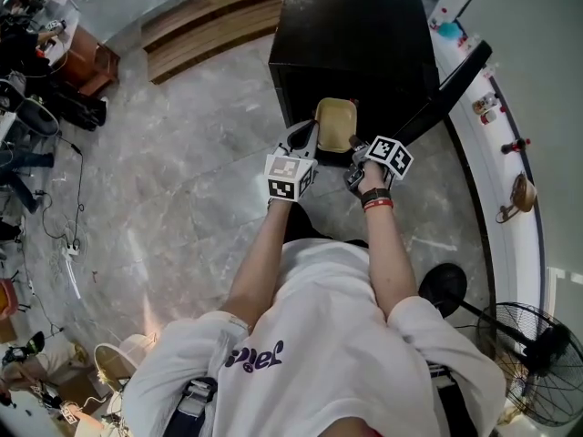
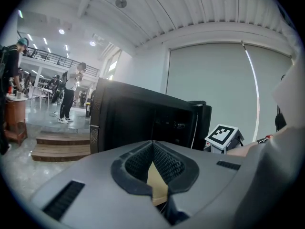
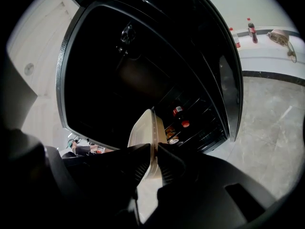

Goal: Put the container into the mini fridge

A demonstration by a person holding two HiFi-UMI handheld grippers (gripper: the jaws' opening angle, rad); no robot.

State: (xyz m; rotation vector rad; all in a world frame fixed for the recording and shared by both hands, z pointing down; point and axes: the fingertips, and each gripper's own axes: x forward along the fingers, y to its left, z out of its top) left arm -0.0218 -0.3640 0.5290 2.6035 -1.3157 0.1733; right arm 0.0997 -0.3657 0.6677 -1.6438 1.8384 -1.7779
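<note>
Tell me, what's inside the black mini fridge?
Inside the mini fridge, two red-capped bottles sit among wire racks, with something small and orange beside them. The rest is too dark to see, and the container covers part of it.

A shallow tan container [image 1: 335, 124] with rounded corners hangs off the floor at the mouth of the black mini fridge [image 1: 355, 35], its door [image 1: 448, 87] swung wide open.

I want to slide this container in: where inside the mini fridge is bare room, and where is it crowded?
The dark upper cavity of the mini fridge looks bare above the container. The lower shelves right of the container are crowded with red-capped bottles.
</note>
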